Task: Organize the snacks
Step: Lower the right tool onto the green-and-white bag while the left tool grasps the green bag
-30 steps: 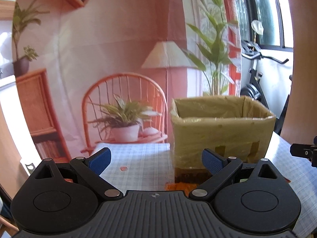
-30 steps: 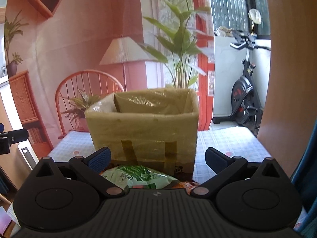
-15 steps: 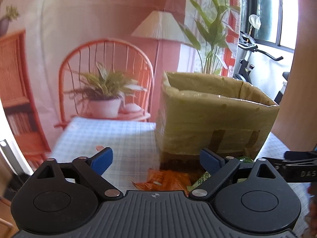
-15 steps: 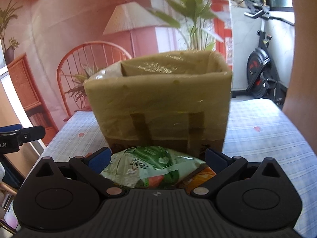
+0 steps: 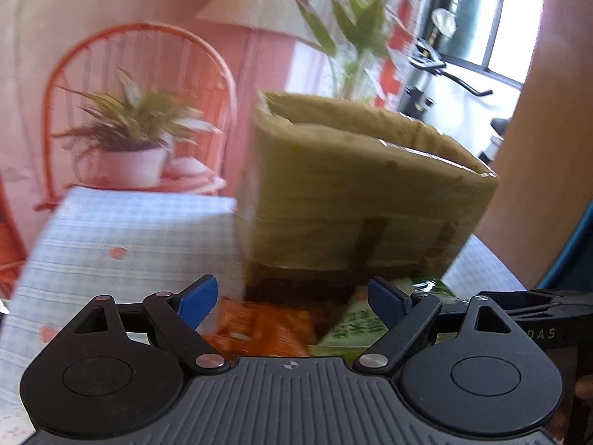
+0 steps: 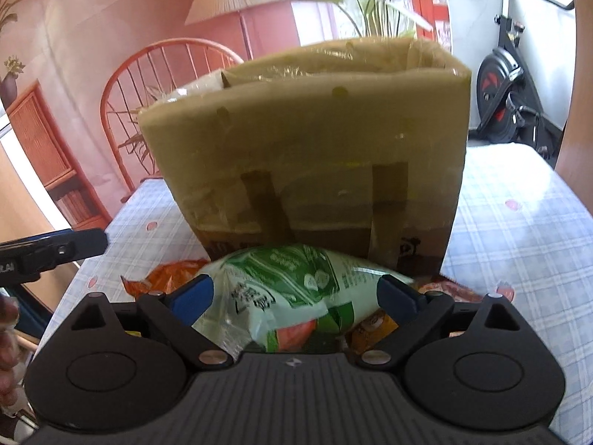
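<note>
Your left gripper (image 5: 291, 298) points down at a crinkled orange snack packet (image 5: 259, 328) lying on the table (image 5: 122, 237), which wears a pale blue checked cloth. Its blue-padded jaws stand wide and are closing, with the orange packet below the gap but no pad touching it. This view is blurred.

Your right gripper (image 6: 294, 293) hangs over a puffy green and white snack bag (image 6: 281, 289), which rests on top of the other packets right against the front wall of the tall open-topped cardboard box wrapped in yellowish tape (image 6: 307, 148). Its jaws are also wide and closing, with the green bag between the pads but not pinched. An orange and brown packet (image 6: 450, 287) peeks out to the bag's right.
</note>
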